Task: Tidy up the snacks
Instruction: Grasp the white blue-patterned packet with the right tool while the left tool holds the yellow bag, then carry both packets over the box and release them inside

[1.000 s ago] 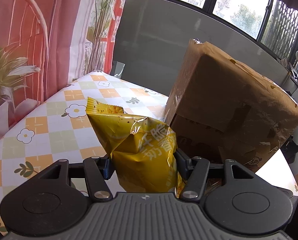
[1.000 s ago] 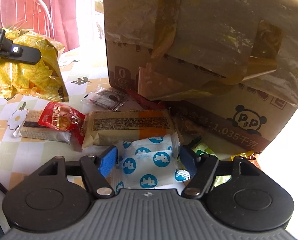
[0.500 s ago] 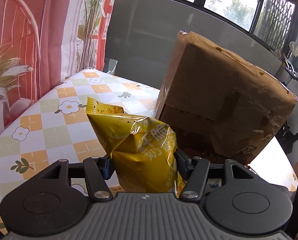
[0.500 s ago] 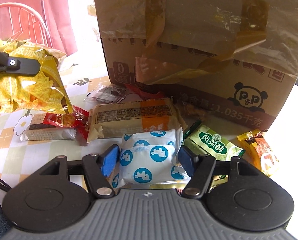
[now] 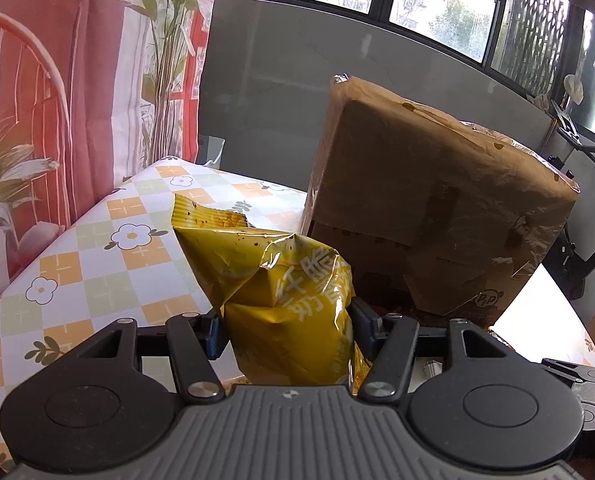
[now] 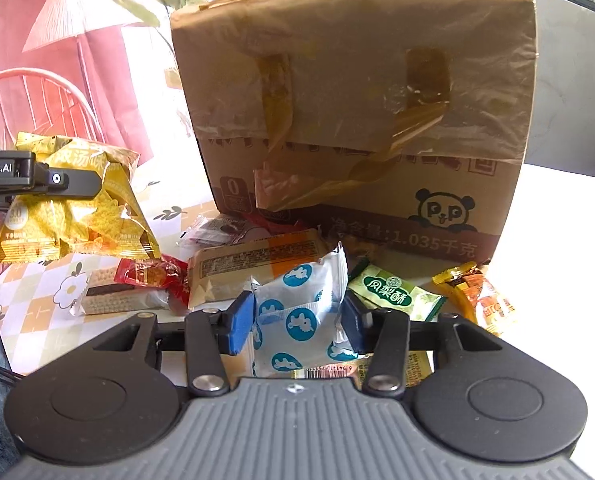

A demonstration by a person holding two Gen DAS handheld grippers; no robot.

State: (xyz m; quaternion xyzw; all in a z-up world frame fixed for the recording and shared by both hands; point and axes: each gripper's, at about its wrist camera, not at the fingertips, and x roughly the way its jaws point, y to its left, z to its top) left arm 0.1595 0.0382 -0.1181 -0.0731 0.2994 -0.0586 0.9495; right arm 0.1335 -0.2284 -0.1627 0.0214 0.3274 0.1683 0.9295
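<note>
My left gripper [image 5: 283, 326] is shut on a yellow chip bag [image 5: 281, 284] and holds it above the checked tablecloth, left of a tall cardboard box [image 5: 429, 208]. The same bag [image 6: 77, 216] shows at the left of the right wrist view, in the left gripper's fingers [image 6: 73, 180]. My right gripper [image 6: 297, 320] is shut on a white packet with blue dots [image 6: 297, 312], lifted over a pile of snacks in front of the box [image 6: 357, 120].
Loose snacks lie on the table before the box: a tan wrapped bar [image 6: 257, 264], a red packet [image 6: 153, 276], a wafer pack [image 6: 113, 300], a green packet [image 6: 393, 292] and an orange packet [image 6: 481, 300]. A curtain [image 5: 57, 80] hangs at the left.
Both grippers have risen with their packets. The box top now shows in the right wrist view, and the snacks on the table appear lower and farther away.
</note>
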